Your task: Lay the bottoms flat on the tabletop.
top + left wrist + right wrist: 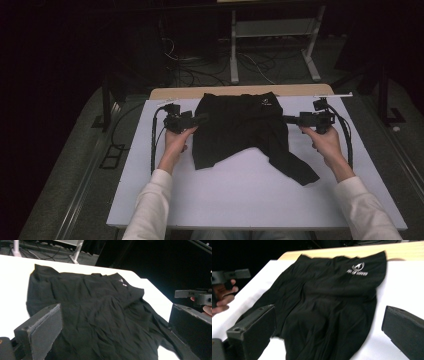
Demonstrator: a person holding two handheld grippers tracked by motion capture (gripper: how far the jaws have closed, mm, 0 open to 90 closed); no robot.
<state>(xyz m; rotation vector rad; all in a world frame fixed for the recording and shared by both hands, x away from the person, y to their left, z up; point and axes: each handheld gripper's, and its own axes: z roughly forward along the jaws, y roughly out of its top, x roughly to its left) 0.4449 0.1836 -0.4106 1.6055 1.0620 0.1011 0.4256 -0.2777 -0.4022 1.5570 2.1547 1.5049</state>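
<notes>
One black garment (240, 127) lies crumpled on the white tabletop (240, 200), with a small pale logo (264, 101) near its far edge. Its long axis runs roughly from 11 o'clock to 5 o'clock, a loose end trailing toward 5. Two grippers flank it: the left gripper (202, 119) at 9 o'clock, the right gripper (286, 119) at 3 o'clock. Both sets of fingers stand released, grasping nothing.

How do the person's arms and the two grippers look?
Both arms wear white long sleeves. The left gripper and right gripper are black, with blocky rectangular jaws faced by dark grey pads. A black cable loops from each one.
</notes>
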